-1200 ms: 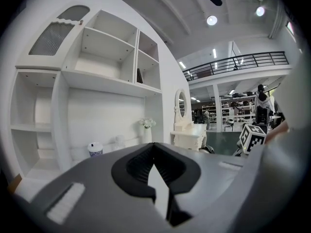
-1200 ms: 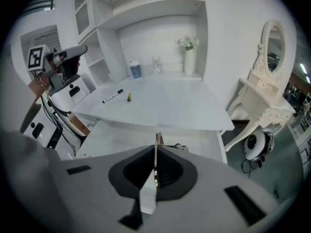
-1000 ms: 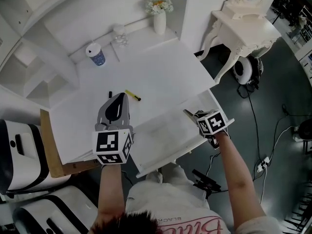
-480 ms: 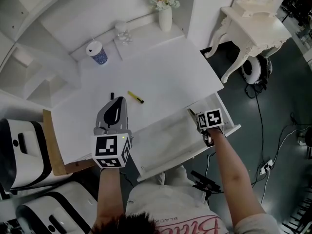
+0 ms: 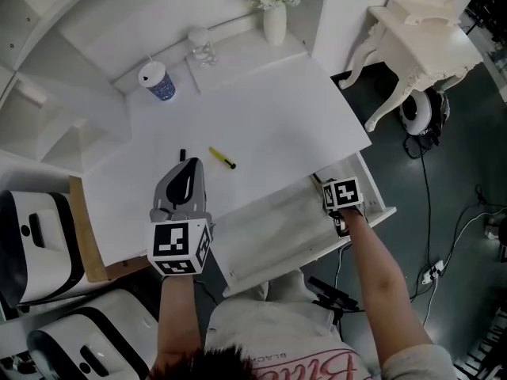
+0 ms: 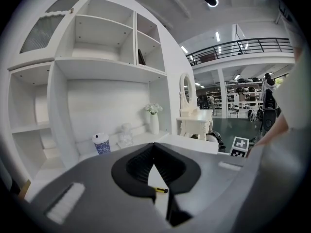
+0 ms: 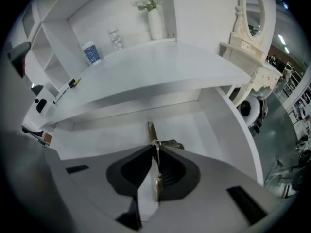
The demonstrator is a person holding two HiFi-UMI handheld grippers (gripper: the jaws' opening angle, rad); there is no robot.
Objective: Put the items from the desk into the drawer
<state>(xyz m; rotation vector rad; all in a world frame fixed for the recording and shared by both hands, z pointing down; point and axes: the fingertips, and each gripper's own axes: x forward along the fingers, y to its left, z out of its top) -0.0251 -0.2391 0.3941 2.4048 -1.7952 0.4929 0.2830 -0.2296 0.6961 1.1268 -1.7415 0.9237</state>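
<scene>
The white desk (image 5: 261, 117) has its drawer (image 5: 269, 244) pulled open at the front. My right gripper (image 5: 322, 183) (image 7: 155, 147) points down into the drawer's right end, shut on a thin brass-coloured metal strip (image 7: 150, 129). Its jaws have just eased a hair, with the strip still between the pads. A dark shiny part (image 7: 171, 144) shows just beyond the tips. My left gripper (image 5: 190, 163) (image 6: 154, 147) hovers over the desk's front left, shut and empty. A yellow pen (image 5: 221, 157) (image 6: 160, 190) lies just right of its tips, and a small black item (image 5: 181, 154) just beyond them.
At the back of the desk stand a blue patterned cup (image 5: 157, 83) (image 6: 101, 143), a glass ornament (image 5: 203, 50) and a white vase of flowers (image 5: 275, 14). Shelves rise at the left. A wooden board (image 5: 83, 228) sits beside the desk, and a white dressing table (image 5: 428, 38) at the right.
My right gripper has sunk into the drawer's right end with the metal strip. My left gripper has dropped a little over the desk front.
</scene>
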